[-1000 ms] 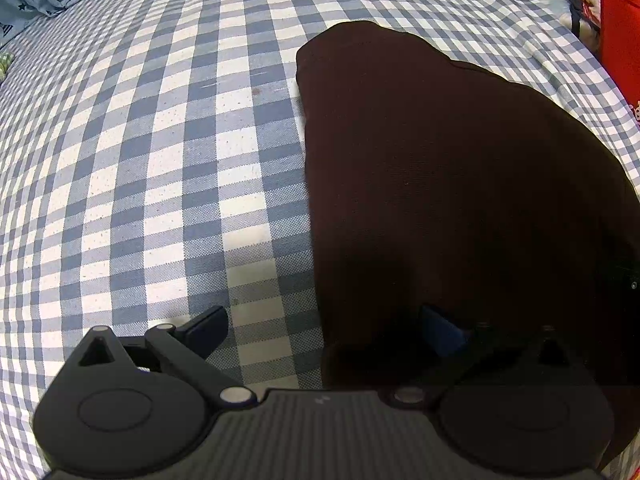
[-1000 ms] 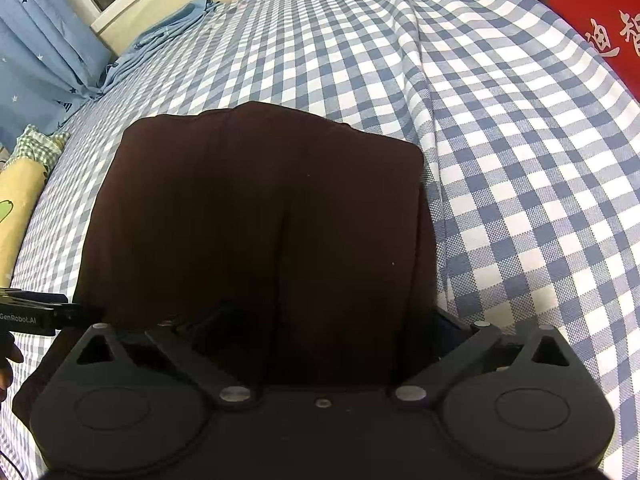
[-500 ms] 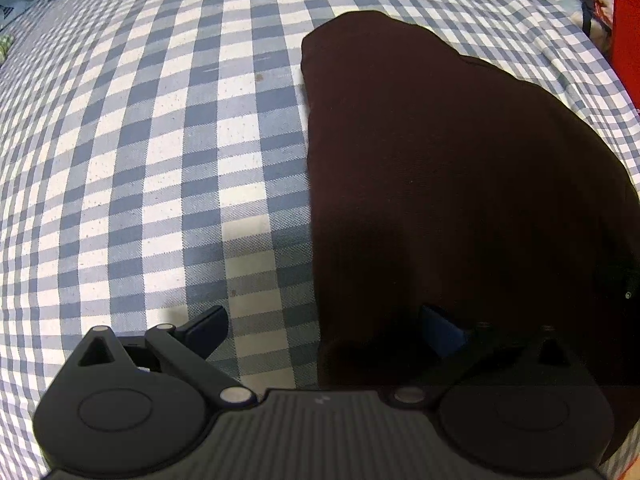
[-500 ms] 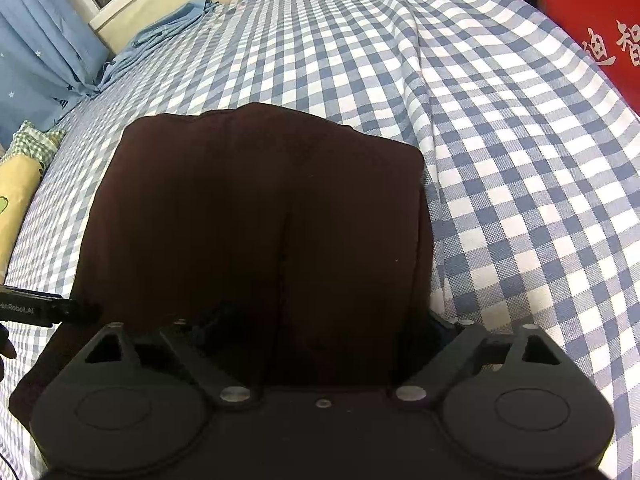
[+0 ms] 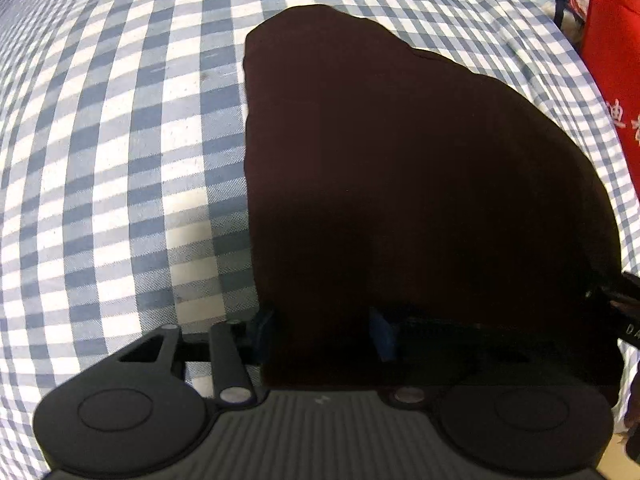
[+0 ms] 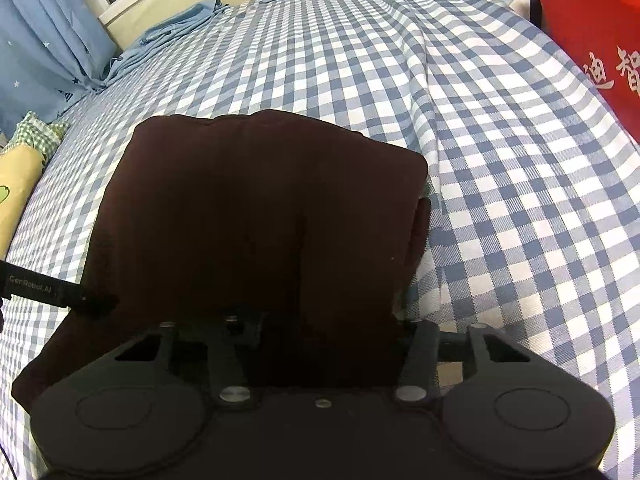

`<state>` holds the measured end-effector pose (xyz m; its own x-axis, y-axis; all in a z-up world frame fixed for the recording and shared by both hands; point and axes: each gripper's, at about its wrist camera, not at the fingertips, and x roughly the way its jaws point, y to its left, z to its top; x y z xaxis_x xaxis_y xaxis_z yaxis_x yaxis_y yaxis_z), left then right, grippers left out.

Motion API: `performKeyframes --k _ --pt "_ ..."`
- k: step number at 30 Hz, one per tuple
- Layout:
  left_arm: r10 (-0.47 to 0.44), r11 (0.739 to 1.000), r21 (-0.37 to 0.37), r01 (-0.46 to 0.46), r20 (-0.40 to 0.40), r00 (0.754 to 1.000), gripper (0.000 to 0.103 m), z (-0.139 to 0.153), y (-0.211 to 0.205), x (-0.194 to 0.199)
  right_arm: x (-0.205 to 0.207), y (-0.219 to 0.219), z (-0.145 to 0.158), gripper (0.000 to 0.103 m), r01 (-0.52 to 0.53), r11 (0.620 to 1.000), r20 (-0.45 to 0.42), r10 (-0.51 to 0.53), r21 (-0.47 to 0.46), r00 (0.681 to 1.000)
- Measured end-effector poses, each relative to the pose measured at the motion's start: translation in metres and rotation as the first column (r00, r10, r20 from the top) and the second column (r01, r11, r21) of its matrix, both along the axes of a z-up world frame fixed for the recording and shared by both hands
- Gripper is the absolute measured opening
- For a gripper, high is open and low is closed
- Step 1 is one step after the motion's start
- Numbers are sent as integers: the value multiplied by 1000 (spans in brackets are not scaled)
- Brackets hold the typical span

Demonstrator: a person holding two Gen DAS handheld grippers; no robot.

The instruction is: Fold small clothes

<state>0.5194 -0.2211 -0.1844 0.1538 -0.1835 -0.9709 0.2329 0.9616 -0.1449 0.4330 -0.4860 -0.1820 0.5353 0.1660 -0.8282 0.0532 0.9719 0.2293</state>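
A dark brown garment (image 5: 400, 184) lies folded on the blue-and-white checked bedsheet (image 5: 120, 160). My left gripper (image 5: 324, 332) has narrowed around the garment's near left edge, with cloth between its fingers. In the right wrist view the same garment (image 6: 260, 216) fills the middle. My right gripper (image 6: 324, 332) has closed in on its near right edge, and the cloth hides the fingertips. The left gripper's finger (image 6: 60, 292) reaches in from the left. The right gripper's finger (image 5: 624, 308) shows at the right edge.
A red bag with white characters (image 6: 592, 40) stands at the right of the bed. Light blue cloth (image 6: 180, 28) lies at the far edge. A blue star curtain (image 6: 44, 40) and a yellow pillow (image 6: 16, 192) are at the left.
Both grippers' fingers have drawn inward onto the garment's near edge; a second ago both were wide open. The garment's near edge now looks gathered between them.
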Motion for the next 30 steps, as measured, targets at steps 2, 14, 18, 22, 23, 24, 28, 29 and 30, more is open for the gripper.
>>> performKeyframes --k 2,14,18,22,23,24,28,29,30 --pt "-11 1000 10 11 16 1000 40 3 -3 -3 0 0 2 48 3 1000 0 -3 -2 1000" --pt "-28 999 42 24 111 993 13 38 -1 -12 -14 10 33 12 -61 996 109 67 -60 992" --pt "-40 999 39 34 148 988 11 51 -1 -19 -17 17 50 12 -82 995 154 91 -63 984" --pt "-51 998 38 44 188 981 11 67 5 -24 -17 31 64 11 -140 987 197 153 -79 968" --pt "-54 998 46 46 201 978 11 72 8 -25 -16 35 67 11 -153 985 206 166 -79 964" --pt "-59 997 59 47 215 975 11 77 11 -26 -14 39 69 11 -164 983 215 177 -78 960" --pt "-45 995 93 22 257 965 10 92 29 -27 0 62 76 11 -213 975 249 223 -64 943" --pt "-34 995 96 9 262 964 10 96 34 -26 5 69 77 11 -226 972 254 233 -57 939" --pt "-22 995 101 -5 267 964 10 100 41 -26 10 76 77 12 -236 971 258 240 -47 936"
